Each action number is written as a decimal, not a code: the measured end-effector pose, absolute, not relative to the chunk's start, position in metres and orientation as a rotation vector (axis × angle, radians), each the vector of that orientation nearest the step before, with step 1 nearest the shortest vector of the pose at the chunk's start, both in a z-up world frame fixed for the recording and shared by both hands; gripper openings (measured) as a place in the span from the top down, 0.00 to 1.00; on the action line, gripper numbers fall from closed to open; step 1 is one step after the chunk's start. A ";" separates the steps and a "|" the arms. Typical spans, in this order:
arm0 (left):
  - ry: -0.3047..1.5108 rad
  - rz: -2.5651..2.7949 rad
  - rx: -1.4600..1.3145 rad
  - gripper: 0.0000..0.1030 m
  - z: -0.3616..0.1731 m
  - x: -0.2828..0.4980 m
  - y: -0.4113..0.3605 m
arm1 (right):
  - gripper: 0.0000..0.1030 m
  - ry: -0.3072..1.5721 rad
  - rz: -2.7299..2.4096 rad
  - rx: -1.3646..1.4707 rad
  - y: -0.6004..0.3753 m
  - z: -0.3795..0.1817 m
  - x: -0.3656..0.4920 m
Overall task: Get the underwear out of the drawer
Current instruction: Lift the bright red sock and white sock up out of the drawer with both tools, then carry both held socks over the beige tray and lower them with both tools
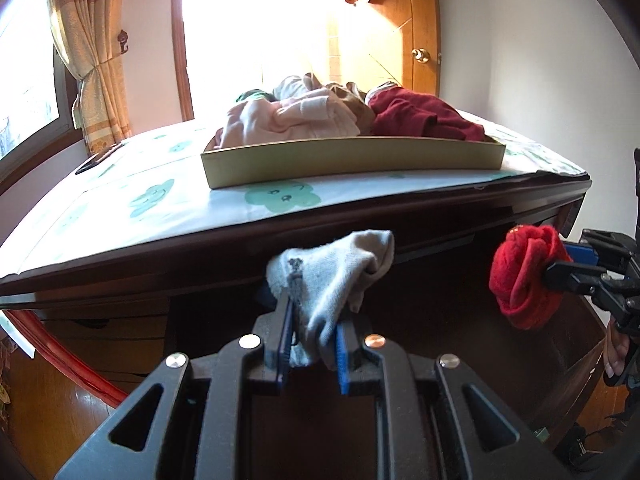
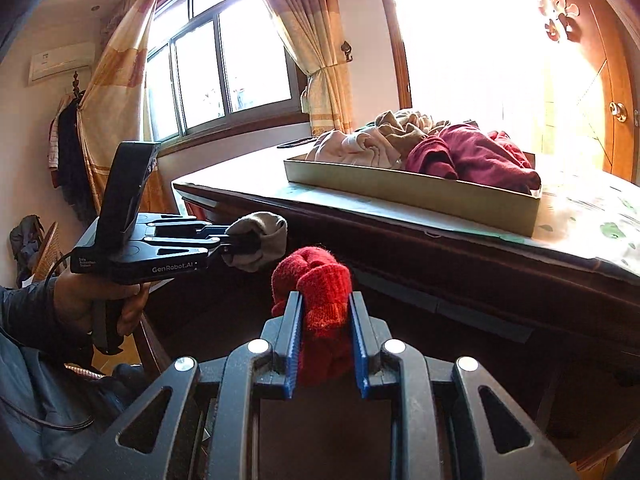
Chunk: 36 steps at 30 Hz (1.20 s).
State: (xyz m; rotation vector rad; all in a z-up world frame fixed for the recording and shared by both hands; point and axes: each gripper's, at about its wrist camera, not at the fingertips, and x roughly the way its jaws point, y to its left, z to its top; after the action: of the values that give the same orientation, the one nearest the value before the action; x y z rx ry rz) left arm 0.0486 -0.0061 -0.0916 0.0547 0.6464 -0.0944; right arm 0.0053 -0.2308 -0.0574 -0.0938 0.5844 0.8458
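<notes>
The left tongs are closed on a grey sock-like piece of cloth; the blue pads press it from both sides, and its upper part stands out above the fingertips. In the right wrist view the same left tongs appear from the side, held by the person's left hand, with the grey cloth bunched at the tip.

The right tongs are closed on a red knitted bundle, which fills the gap between the two blue pads and rises above them. In the left wrist view the right tongs come in from the right edge, and the red bundle sits at their tip.

Both pieces are in the air in front of the dark wooden desk, below its top edge and apart from each other. I cannot tell from the pictures whether they are underwear or socks.

On the desk lies a light cover with green cloud figures. On this cover, near the front edge of the desk, stands a shallow cardboard tray. In the tray lies a heap of pale pink clothes on the left and dark red clothes on the right.

Behind the desk there are a wooden door and a window with yellow curtains.
</notes>
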 end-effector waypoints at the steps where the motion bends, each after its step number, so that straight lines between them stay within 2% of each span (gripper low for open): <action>1: 0.643 -0.092 0.053 0.85 -0.091 0.048 -0.006 | 0.76 0.578 0.844 -0.096 -0.231 -0.057 0.005; 11: 0.594 -0.116 0.029 0.85 -0.081 0.043 -0.009 | 0.76 0.517 0.828 -0.078 -0.236 -0.047 0.003; 36: 0.453 -0.126 0.139 0.85 0.003 0.067 -0.024 | 0.76 0.428 0.801 -0.061 -0.241 0.021 0.039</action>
State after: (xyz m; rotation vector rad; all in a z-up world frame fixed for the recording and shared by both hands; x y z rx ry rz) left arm 0.0672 -0.0238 0.0030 0.1388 0.4526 -0.1256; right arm 0.0389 -0.2412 0.0211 -0.0610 0.4283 0.8014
